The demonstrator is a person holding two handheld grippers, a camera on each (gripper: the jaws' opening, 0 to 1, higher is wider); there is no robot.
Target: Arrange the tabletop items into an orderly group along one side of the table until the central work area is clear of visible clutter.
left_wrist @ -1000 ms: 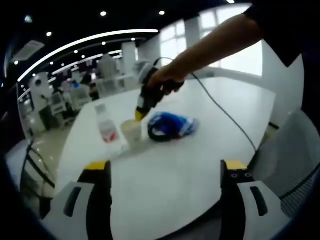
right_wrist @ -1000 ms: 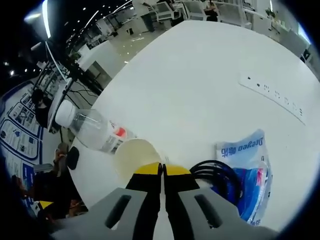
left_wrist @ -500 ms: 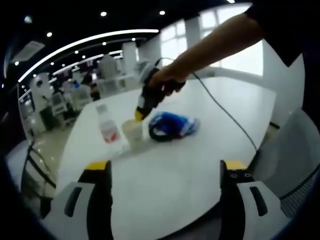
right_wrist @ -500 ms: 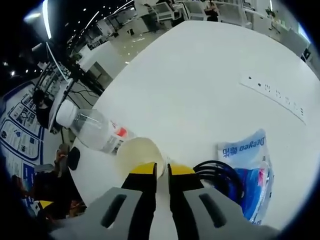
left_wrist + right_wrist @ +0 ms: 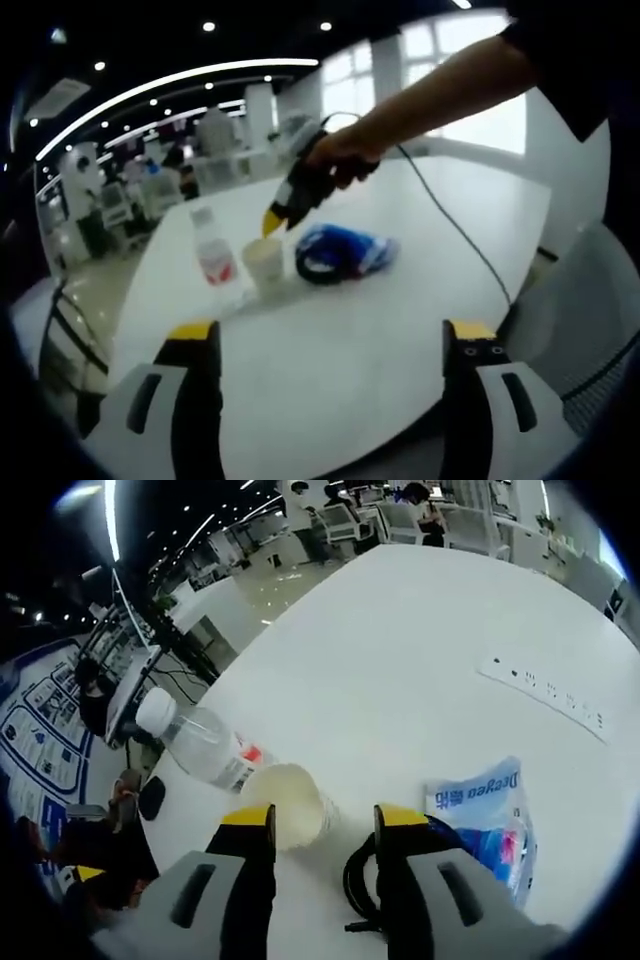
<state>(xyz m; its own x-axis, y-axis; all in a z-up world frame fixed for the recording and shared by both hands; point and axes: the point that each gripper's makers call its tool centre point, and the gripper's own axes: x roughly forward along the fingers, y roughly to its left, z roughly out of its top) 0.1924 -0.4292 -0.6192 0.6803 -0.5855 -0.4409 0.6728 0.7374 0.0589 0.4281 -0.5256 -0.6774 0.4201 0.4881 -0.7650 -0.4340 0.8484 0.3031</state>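
While right gripper [image 5: 322, 825] hovers, jaws spread, over upright cup [image 5: 286, 802]; bottle [image 5: 203, 745] upright, left gripper [image 5: 327, 345] spread

Bottle [image 5: 212, 258], paper cup [image 5: 264, 266], black cable coil [image 5: 325, 264] and blue bag [image 5: 352, 245] are crowding mid-surface [image 5: 330, 360]; near half is lying open for passing.

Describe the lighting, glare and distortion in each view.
Left gripper view: bright windows behind the arm wash out, ceiling strips bow into arcs, and the cup and bottle look soft. Right gripper view: evenly lit white table, edges curved by the fisheye.
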